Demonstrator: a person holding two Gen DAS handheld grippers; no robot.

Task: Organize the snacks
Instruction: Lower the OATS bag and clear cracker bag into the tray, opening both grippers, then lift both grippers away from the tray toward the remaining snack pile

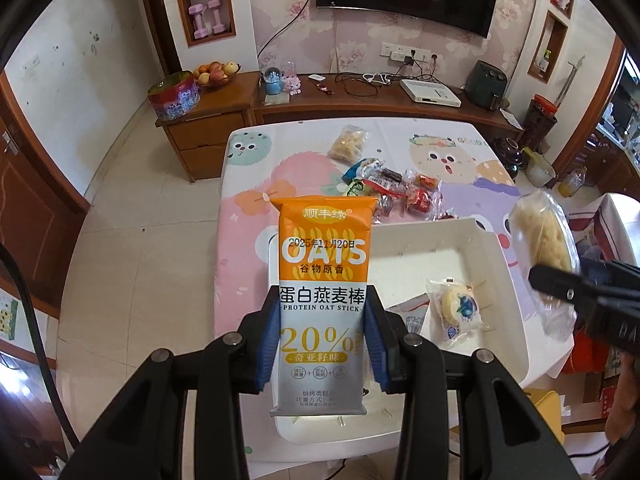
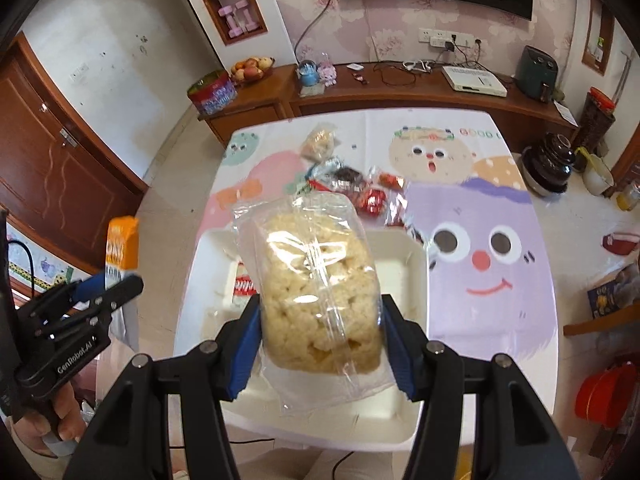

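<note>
The left claw (image 1: 322, 344) clamps an orange-and-white oat stick packet (image 1: 323, 304); the right claw (image 2: 320, 340) grips a clear-wrapped puffed-rice cake (image 2: 316, 292), both above the white plastic tray (image 1: 508, 280).

White tray (image 1: 492, 256) floor mostly open; round wrapped snack (image 1: 456, 308) occupies its middle

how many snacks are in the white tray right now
2 visible: a round pastry packet on the white tray's floor and a red-printed packet beside it; the held snacks may hide others.
</note>
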